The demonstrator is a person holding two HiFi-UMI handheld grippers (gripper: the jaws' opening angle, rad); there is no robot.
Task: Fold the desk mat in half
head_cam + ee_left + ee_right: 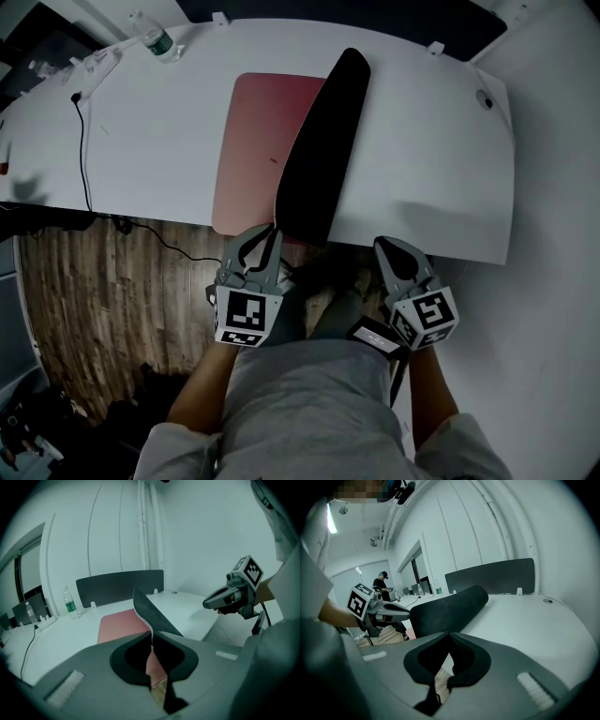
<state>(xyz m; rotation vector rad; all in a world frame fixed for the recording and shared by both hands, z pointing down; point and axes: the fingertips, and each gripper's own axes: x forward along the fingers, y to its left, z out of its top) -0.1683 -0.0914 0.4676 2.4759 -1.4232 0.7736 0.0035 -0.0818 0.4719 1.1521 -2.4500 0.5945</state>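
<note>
While our left gripper (266,236) is clamping the desk mat (319,159) by its lifted near edge, the mat's black underside is rising over the pink half lying flat mid-worktop (422,141). Our right gripper (389,248) is hovering empty, jaws together, just off the worktop's near edge, and our forearms (199,394) are reaching forward side by side.

- Left grey moulded two-jaw gripper (265,236): curved jaws with black inner lining; left white cube with black square markers (246,316) at the rear.
- Right grey moulded two-jaw gripper (386,247): identical build; right white marker cube (428,314).
- Clothing: light grey short-sleeved shirt (309,403).
</note>
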